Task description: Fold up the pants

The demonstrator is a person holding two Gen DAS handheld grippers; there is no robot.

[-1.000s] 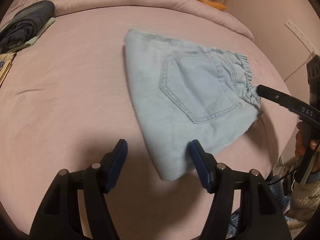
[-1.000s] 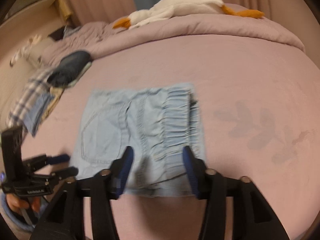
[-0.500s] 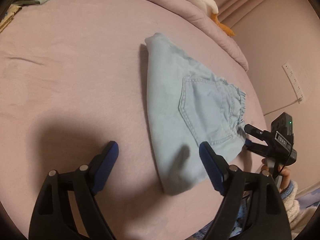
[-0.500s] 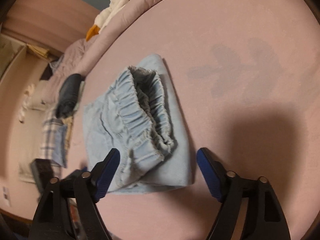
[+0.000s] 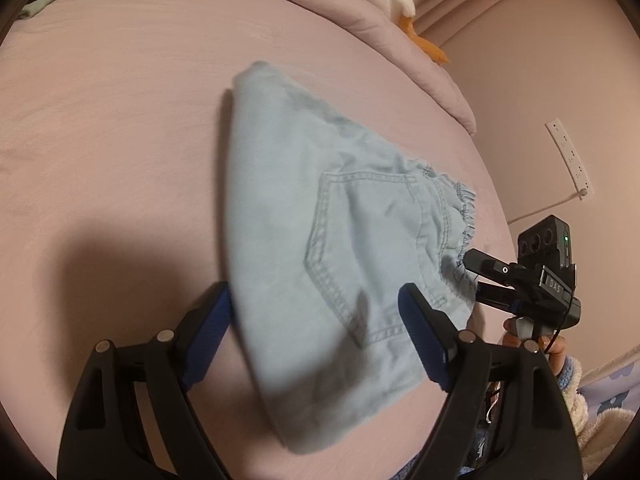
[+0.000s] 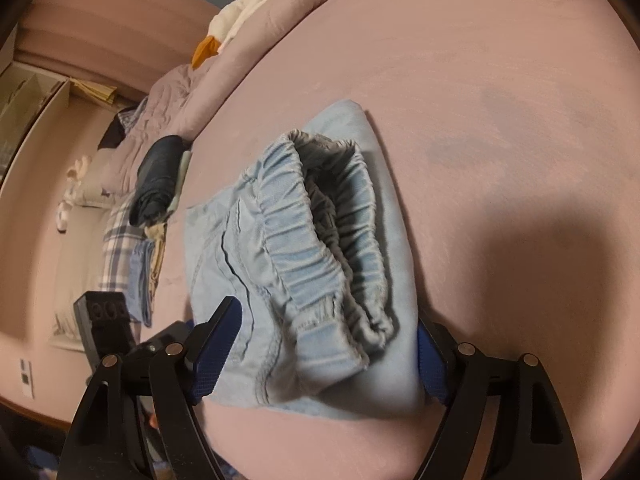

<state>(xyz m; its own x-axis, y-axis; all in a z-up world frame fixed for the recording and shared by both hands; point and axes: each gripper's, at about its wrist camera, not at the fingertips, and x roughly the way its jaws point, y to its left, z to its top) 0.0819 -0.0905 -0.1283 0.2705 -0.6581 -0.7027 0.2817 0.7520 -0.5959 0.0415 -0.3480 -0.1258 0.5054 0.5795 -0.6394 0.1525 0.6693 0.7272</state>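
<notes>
left gripper (image 5: 316,340): jaws spread wide, gripping nothing; the near folded corner of the pants (image 5: 332,264) lies between and just past them
right gripper (image 6: 328,356): jaws wide apart too, straddling the waistband end, holding nothing that I can see
pants: pale denim, lying flat on the bed (image 5: 100,120) as a compact multi-layer bundle; back pocket faces up in the left view
waistband (image 6: 320,240): elastic edge sits on top at the right gripper's end, layers stacked but gaping open a bit, not pressed flat
far corner: points away from the left jaws toward the duvet (image 5: 352,12); edge is blurred, can't judge how neat it is
beyond: dark clothes (image 6: 158,178) and plaid fabric (image 6: 120,240) well apart to the left of the right jaws, plush toy (image 6: 244,12) at the far end
done: my read is that the folds are in and the bundle is small
left: at most flatten the puffy waistband and square the edges; otherwise finished
</notes>
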